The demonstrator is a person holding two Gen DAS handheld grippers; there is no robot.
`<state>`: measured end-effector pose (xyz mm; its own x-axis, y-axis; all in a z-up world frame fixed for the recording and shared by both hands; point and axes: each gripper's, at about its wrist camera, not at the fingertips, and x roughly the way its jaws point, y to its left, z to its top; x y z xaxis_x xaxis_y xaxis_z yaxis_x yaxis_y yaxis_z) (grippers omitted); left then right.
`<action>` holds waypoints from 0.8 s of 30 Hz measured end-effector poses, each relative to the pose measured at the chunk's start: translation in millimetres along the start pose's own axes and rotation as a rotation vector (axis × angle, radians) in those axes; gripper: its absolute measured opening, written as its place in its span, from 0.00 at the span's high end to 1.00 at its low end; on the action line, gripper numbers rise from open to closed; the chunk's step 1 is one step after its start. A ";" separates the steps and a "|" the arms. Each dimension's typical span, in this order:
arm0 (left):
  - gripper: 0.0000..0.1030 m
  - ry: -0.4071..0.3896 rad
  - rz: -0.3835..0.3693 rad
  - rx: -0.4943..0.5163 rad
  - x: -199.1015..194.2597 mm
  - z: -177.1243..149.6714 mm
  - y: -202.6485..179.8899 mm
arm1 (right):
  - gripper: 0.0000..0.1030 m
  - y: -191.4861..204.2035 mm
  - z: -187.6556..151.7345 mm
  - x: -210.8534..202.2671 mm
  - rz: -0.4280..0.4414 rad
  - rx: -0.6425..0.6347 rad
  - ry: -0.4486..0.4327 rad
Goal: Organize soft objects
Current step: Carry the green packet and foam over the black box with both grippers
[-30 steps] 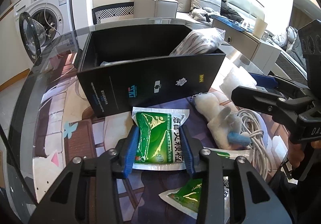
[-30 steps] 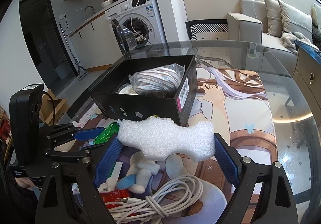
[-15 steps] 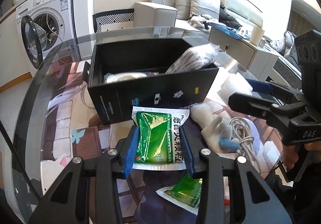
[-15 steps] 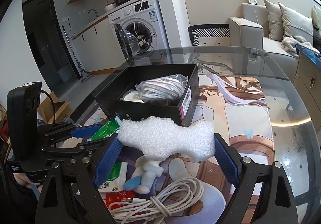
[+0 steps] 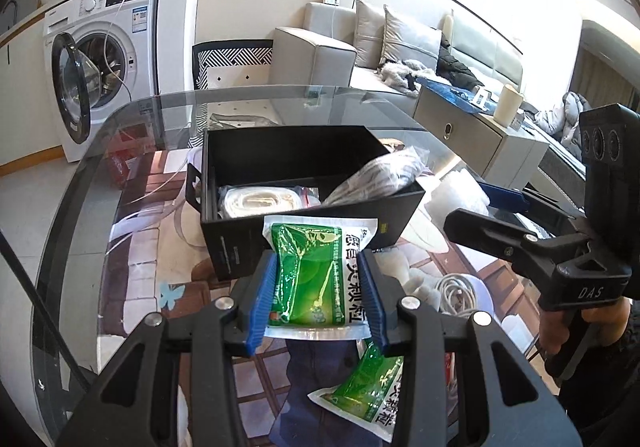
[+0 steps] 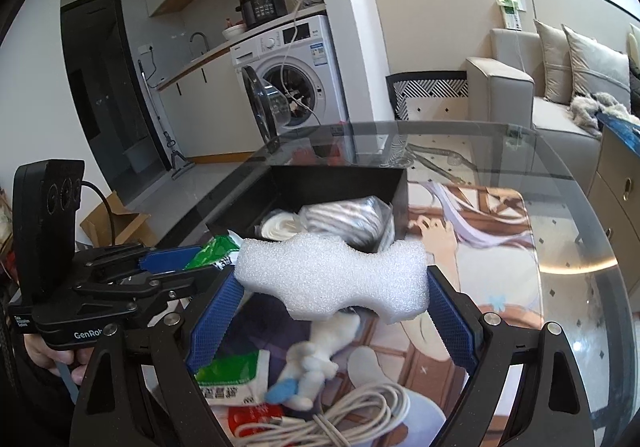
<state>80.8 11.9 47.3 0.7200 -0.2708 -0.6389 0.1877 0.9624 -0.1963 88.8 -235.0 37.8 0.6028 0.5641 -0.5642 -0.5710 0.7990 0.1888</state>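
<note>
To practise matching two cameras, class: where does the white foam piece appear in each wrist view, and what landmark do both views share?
Left wrist view: white foam piece at right of centre, beside the black box.
Right wrist view: centre, clamped in the right tongs.
Shared landmark: washing machine.

The green sachet [image 5: 316, 279] is glossy plastic film, crinkled and catching the light. The foam block [image 6: 332, 281] looks matt white with a fine, grainy, rough texture. The black box [image 5: 304, 183] seems to be matt cardboard (smooth walls, faint print). The surface [image 6: 568, 231] is clear, reflective glass. Each tongs pad [image 5: 262, 299] is blue ribbed rubber or plastic on matt black plastic arms. The white cable [image 6: 340, 419] looks smooth and slightly shiny.
</note>
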 end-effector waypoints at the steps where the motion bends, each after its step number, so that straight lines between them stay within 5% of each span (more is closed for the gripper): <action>1: 0.62 -0.002 -0.002 -0.001 -0.7 2.5 0.5 | 0.12 1.2 2.6 0.5 -0.001 -0.007 -0.003; 24: 0.62 -0.062 -0.005 -0.070 8.3 51.8 23.3 | 0.12 4.7 48.5 20.4 -0.026 0.012 -0.052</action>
<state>125.7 33.3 75.9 0.7594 -0.2719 -0.5911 0.1460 0.9565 -0.2524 125.5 -209.6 66.2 0.6456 0.5532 -0.5265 -0.5482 0.8157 0.1848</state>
